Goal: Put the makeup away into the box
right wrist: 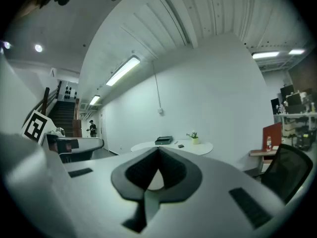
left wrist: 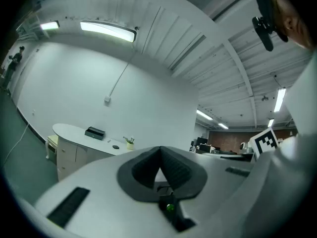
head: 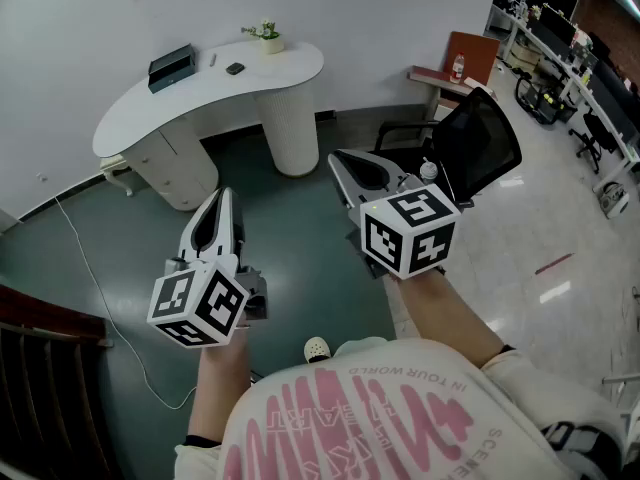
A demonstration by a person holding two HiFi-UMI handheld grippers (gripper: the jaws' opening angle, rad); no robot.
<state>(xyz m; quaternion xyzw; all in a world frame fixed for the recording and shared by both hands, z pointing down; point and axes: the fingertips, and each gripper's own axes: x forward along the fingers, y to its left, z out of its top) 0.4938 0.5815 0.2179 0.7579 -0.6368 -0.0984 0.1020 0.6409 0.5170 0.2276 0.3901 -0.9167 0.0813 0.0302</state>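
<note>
1. While you hold both tools out over the green floor (head: 300, 268), the left gripper (head: 225, 196) sits at 7 o'clock in the head view and the right gripper (head: 336, 158) just past centre at 4 o'clock. Both are well apart from the white counter (head: 290, 68).
2. Your left gripper's fingers (left wrist: 141, 168) are clenched tip to tip, with nothing between them.
3. Your right gripper's fingers (right wrist: 134, 171) are clenched the same way, tips together and empty.
4. The box (head: 171, 66), dark and low, rests on the counter at 11 o'clock from your grippers, toward the counter's 9 o'clock end.
5. Beside the box, toward 3 o'clock, a small dark item (head: 235, 68) lies on the counter. It is too small to tell whether it is makeup.
6. Further toward 3 o'clock, near the wall edge, stands a small potted plant (head: 267, 38).
7. Both gripper views look across at that counter, with the box, the dark item and the plant in a row on top.
8. A black office chair (head: 475, 148) stands at 2 o'clock, just beyond your right gripper.
9. A white cable (head: 92, 273) trails over the floor at 8 o'clock.
10. In the right gripper view, a person (right wrist: 92, 128) stands far off at 9 o'clock, near a staircase (right wrist: 63, 114).
</note>
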